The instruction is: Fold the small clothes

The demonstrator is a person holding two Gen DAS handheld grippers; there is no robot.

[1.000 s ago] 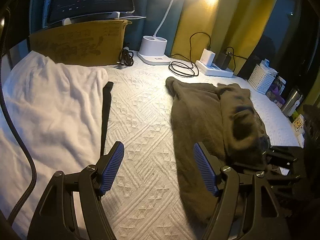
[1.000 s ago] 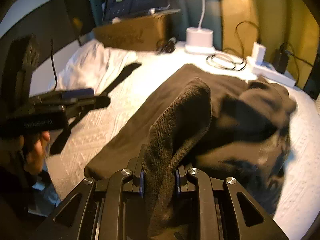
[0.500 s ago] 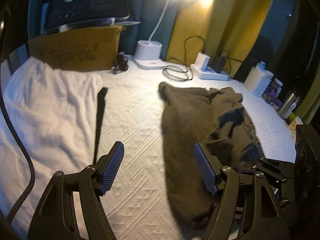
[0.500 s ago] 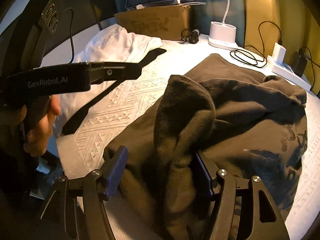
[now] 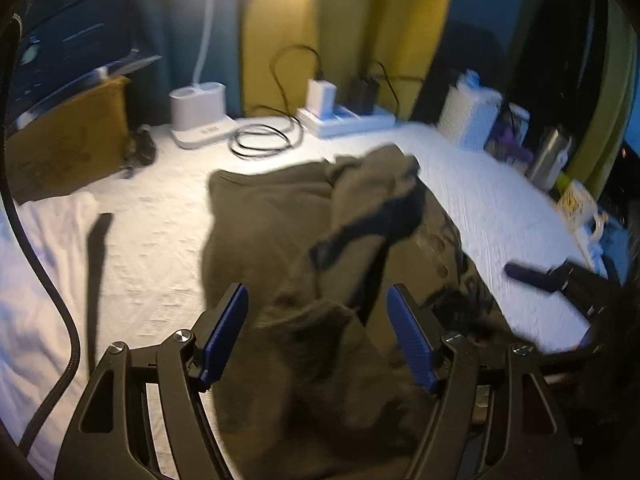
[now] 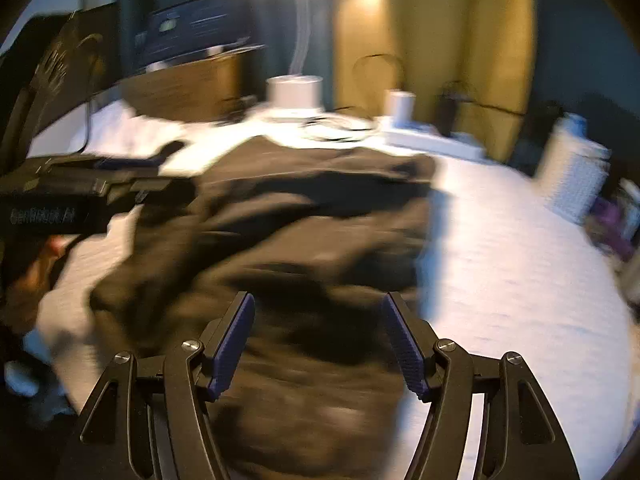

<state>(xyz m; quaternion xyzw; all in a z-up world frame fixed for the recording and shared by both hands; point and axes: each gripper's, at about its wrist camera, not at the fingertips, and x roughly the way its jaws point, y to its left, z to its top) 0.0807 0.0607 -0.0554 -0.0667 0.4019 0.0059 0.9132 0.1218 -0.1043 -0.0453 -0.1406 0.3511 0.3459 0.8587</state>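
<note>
A dark olive-brown garment [image 5: 280, 232] lies rumpled on the white textured bedspread [image 5: 160, 248]. It also fills the middle of the blurred right wrist view [image 6: 304, 224]. My left gripper [image 5: 318, 334] is open, its blue pads on either side of the garment's near edge, with cloth between the jaws. My right gripper [image 6: 318, 344] is open and empty over the garment's near part. It shows at the right edge of the left wrist view [image 5: 560, 280]. The left gripper shows at the left of the right wrist view [image 6: 80, 196].
A white cloth [image 5: 36, 264] lies at the left with a dark strap [image 5: 98, 256] beside it. At the back stand a cardboard box [image 5: 68, 136], a white lamp base [image 5: 198, 114], coiled cable [image 5: 260, 142], a power strip [image 5: 344, 120] and a white basket [image 5: 468, 116].
My right gripper opened and let go of the garment fold, which dropped onto the pile. My left gripper swung right, from the bare bedspread to over the garment's near edge. Both views blur from motion.
</note>
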